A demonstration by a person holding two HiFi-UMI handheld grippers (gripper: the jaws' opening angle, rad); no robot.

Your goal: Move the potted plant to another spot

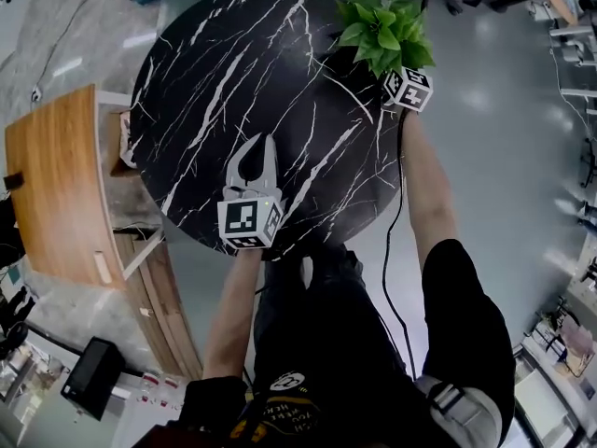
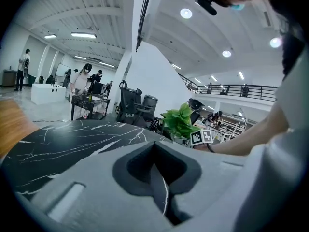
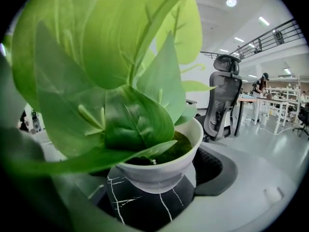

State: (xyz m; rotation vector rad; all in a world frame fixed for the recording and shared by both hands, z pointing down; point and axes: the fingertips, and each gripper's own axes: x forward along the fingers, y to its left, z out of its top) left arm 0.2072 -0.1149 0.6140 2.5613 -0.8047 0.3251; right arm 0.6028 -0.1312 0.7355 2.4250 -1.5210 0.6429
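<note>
Left gripper (image 1: 255,147): jaws closed on nothing, over the table (image 1: 215,82), lower centre. Right gripper (image 3: 159,173): jaws apart, flanking the potted plant (image 1: 384,28) at the table's upper right edge. Leaves hide pad contact.

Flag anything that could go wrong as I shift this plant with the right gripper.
1. The white pot is rounded and narrows downward. It sits between the right gripper's tongs, but firm contact isn't clear, so it could slip when lifted.
2. The potted plant stands at the table's far right rim; a nudge might tip it off.
3. Leaves fill the right gripper view, hiding the route.
</note>
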